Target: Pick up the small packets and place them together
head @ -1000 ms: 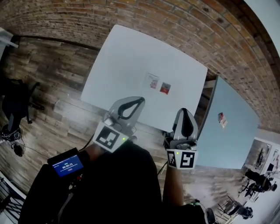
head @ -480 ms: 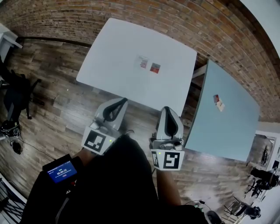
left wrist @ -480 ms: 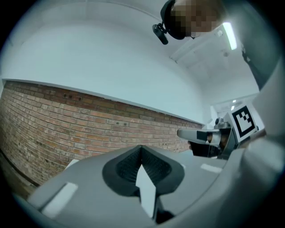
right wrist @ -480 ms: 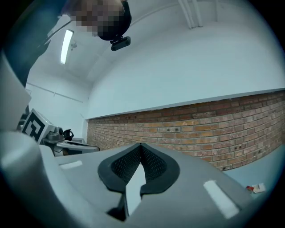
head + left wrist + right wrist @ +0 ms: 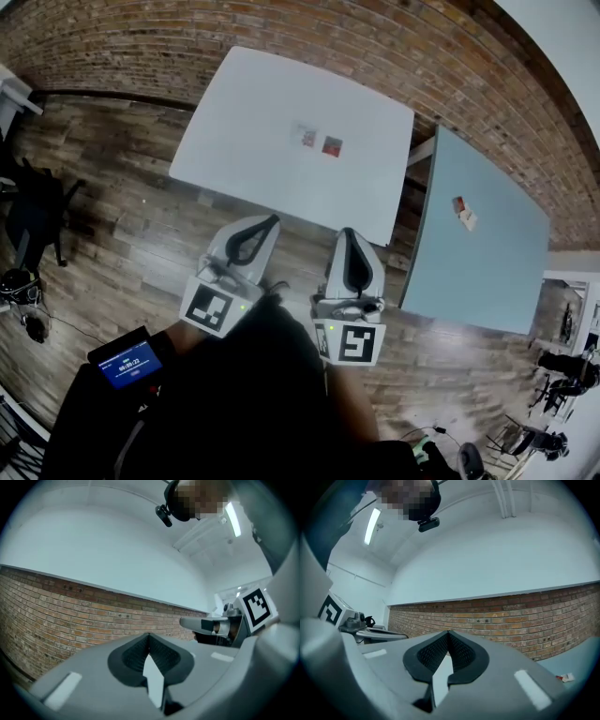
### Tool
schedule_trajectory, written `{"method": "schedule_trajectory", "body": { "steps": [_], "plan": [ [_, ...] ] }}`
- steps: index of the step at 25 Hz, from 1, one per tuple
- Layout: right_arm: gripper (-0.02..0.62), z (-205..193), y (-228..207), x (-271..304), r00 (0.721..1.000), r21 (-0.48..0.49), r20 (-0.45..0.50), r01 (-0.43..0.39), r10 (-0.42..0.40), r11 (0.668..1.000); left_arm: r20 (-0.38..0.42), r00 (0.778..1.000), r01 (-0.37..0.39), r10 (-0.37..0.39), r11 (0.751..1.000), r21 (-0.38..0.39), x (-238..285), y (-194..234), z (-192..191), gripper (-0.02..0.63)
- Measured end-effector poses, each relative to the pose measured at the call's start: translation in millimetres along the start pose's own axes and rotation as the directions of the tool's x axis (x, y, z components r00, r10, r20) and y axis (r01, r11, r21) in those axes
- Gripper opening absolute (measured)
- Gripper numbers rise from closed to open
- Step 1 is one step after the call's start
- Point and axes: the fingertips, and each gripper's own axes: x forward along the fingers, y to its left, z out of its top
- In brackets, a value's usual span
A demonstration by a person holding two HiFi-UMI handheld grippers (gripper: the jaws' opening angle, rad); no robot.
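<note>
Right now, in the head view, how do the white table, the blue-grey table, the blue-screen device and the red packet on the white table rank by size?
1. white table
2. blue-grey table
3. blue-screen device, though it sits nearer the camera
4. red packet

- Pale packet and red packet, mid white table: print too small to be read.
- Packets on the blue-grey table, near the edge facing the white table: overlapped, number not to be told.
- Red-and-white packet, seen low beside the right claw: detail too small.
- Wrist display: figures illegible.
- Chair: cut off by the picture's left edge.
</note>
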Motion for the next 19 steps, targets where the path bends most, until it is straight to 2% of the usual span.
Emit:
{"method": "schedule_trajectory", "body": {
  "steps": [4,13,19],
  "plan": [
    [0.000,-1.0,7.1,-4.4,1.000,-0.035,-0.007,0.027,-0.027,0.999,-0.008,1.000,0.018,-0.018,1.000,0.003,-6.4,2.0,-3.5,0.000],
    [0.000,7.8,19.8,2.7,0.999,-0.029,0.012,0.036,-0.035,0.999,0.003,1.000,0.014,-0.014,1.000,-0.020,-15.9,18.8,0.7,0.000],
    [0.000,1.4,13.1,-7.1,0.999,-0.024,0.025,0.025,-0.024,0.999,0.021,1.000,0.012,-0.011,1.000,-0.021,-13.8,7.3,-5.9,0.000]
  ]
}}
